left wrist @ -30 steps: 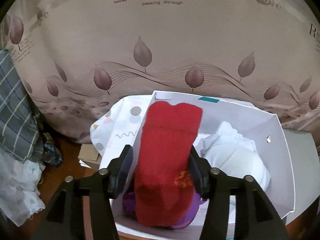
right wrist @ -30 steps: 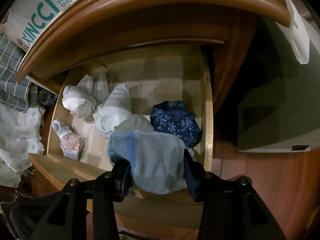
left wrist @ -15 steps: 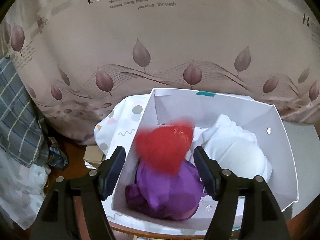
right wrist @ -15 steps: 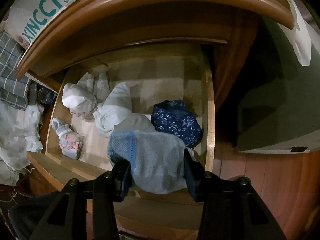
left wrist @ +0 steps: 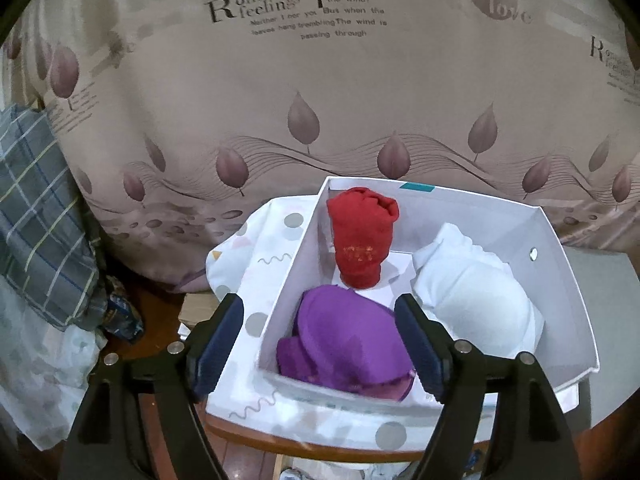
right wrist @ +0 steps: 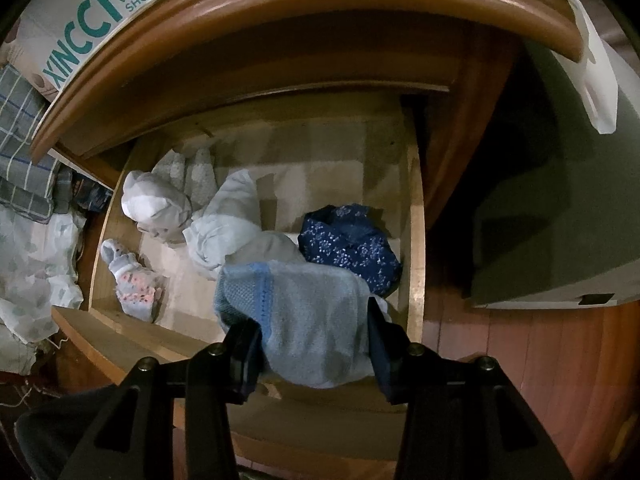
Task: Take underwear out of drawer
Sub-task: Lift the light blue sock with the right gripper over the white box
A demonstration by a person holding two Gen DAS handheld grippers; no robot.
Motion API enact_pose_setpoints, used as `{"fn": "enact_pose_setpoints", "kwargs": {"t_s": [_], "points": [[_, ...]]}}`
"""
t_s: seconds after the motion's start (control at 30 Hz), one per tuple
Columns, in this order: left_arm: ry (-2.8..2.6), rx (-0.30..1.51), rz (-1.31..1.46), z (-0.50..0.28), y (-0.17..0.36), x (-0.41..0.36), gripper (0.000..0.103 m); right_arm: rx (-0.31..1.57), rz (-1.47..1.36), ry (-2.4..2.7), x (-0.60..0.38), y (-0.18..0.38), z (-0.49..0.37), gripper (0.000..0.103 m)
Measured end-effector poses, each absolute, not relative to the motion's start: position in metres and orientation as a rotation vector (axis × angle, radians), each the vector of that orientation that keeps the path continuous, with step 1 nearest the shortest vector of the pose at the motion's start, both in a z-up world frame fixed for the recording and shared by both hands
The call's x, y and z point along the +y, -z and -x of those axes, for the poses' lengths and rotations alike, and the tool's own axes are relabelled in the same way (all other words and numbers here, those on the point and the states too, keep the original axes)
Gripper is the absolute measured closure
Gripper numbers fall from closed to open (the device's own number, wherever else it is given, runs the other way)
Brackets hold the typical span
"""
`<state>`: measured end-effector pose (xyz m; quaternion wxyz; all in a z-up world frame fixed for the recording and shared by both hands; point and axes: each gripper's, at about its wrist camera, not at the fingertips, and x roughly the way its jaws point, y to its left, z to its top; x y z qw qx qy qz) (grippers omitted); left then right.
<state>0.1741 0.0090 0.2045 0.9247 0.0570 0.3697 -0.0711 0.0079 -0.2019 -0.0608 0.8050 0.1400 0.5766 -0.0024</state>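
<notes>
Left gripper (left wrist: 320,336) has just been opening, nothing between its jaws; the red roll (left wrist: 362,240) sits in the white box (left wrist: 560,264) with purple and white pieces. Right gripper (right wrist: 314,350) pinches a grey-blue piece (right wrist: 308,320) over the drawer (right wrist: 416,240) (several bundles remain inside).

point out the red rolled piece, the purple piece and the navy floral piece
red rolled piece (left wrist: 362,240), left wrist view, middle of its front, above the gold print
purple piece (left wrist: 344,336), left wrist view, top of the bundle
navy floral piece (right wrist: 348,246), right wrist view, centre of the printed cloth
</notes>
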Motion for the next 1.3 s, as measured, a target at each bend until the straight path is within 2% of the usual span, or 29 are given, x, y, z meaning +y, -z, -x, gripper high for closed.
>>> {"fn": "enact_pose_setpoints", "kwargs": {"t_s": [0.23, 0.73, 0.93, 1.2, 1.3], "points": [[0.040, 0.672, -0.149, -0.128, -0.184, 0.029, 0.022, 1.192, -0.301, 0.000, -0.203, 0.055, -0.006, 0.057], [-0.144, 0.800, -0.096, -0.075, -0.070, 0.099, 0.022, 1.077, -0.248, 0.002, -0.198, 0.039, 0.007, 0.057], [-0.201, 0.850, -0.037, -0.075, -0.038, 0.124, 0.022, 1.017, -0.196, 0.019, -0.197, 0.008, 0.011, 0.057], [-0.162, 0.851, -0.049, -0.077, -0.042, 0.131, 0.019, 0.942, -0.197, 0.004, -0.202, -0.053, 0.023, 0.057], [-0.159, 0.833, -0.062, -0.077, -0.046, 0.132, 0.017, 0.860, -0.193, 0.022, -0.206, -0.095, 0.027, 0.057]]}}
